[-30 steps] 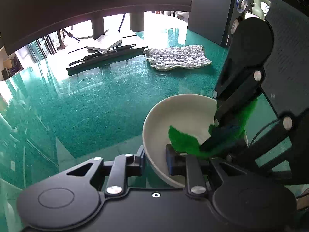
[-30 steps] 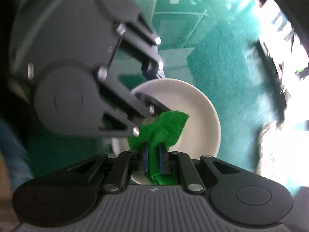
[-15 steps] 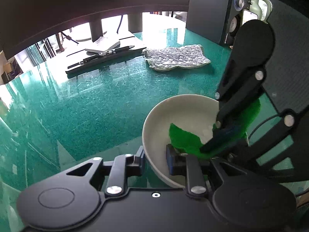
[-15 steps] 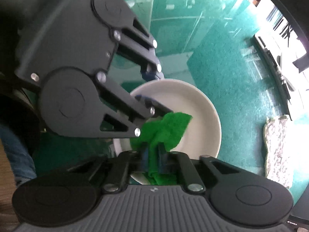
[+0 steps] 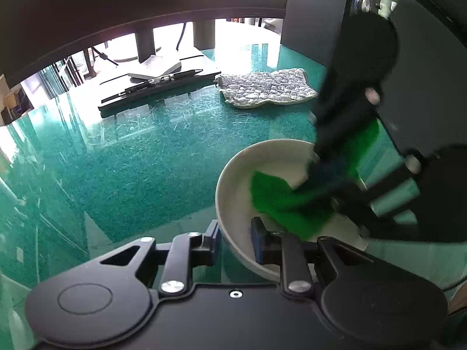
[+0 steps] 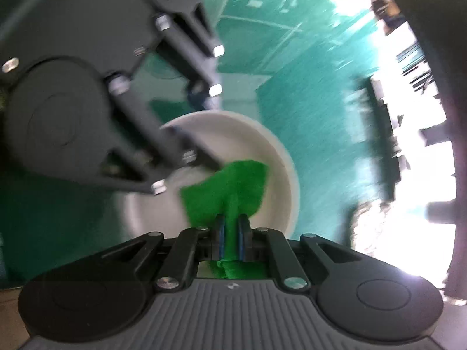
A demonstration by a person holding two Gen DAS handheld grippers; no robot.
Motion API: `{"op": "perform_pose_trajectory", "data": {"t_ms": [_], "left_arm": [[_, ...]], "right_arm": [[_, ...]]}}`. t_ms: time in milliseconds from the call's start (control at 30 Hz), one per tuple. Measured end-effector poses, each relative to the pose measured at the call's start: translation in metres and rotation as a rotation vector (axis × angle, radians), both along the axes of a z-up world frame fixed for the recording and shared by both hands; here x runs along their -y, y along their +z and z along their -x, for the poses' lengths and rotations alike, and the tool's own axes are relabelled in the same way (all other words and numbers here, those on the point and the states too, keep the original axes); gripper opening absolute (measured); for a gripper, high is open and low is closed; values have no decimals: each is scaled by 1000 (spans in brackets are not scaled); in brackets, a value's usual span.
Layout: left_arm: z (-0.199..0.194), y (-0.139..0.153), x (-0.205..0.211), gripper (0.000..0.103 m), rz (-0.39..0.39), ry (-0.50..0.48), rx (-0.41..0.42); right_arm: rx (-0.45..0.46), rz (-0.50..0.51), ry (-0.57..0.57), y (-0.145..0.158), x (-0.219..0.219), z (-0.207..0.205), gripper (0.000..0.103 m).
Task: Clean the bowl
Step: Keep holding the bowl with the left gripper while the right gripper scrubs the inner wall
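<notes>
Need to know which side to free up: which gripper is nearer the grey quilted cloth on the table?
Right. The right gripper, wiping inside the bowl, sits closer to the quilted cloth; the left gripper clamps the bowl's near rim, farther back.

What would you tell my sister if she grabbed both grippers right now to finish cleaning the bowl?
Left gripper: shut on the near rim of the white bowl, one finger inside and one outside, steadying it on the green glass table.
Right gripper: shut on the green cloth, pointing down into the bowl.
Done: bowl held, cloth inside it, wiping under way.
Left: wipe the rest of the inside, lift the cloth out, let go of the bowl.
</notes>
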State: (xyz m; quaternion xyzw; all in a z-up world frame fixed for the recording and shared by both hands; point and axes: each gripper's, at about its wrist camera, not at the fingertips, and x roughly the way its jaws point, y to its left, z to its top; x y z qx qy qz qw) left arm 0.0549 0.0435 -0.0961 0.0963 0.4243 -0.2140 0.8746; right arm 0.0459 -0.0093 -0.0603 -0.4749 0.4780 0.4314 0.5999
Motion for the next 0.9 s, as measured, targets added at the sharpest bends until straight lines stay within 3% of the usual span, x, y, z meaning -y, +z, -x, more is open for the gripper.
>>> {"op": "perform_pose_trajectory", "data": {"t_ms": [167,233,367,467,533,733,833,900], "left_arm": [[2,0,1,24,-6,-6,7],[2,0,1,24,-7,-8,7],[2,0,2,24,-12,-10,11],[2,1,2,24,-15,-8,13],[2,1,2,24,-15,-8,12],[2,1,3,24,-23,-19,19],[1,0,3,26,-27,-27,20],[1,0,4,26,-29,-31,21]], "right_arm": [[-244,-102,-176,9,-1,-22,9],[-239,-96,-161,8,0,-23,9],[44,21,83,-4,-4,-9,9],[144,22,95,-6,-4,-12,9],[125,14,63,-7,-4,-18,9],[-105,-49,-92,2,-1,-25,12],[-253,-144,-226,8,1,-32,11],[-231,-135,-186,7,3,-31,11]]}}
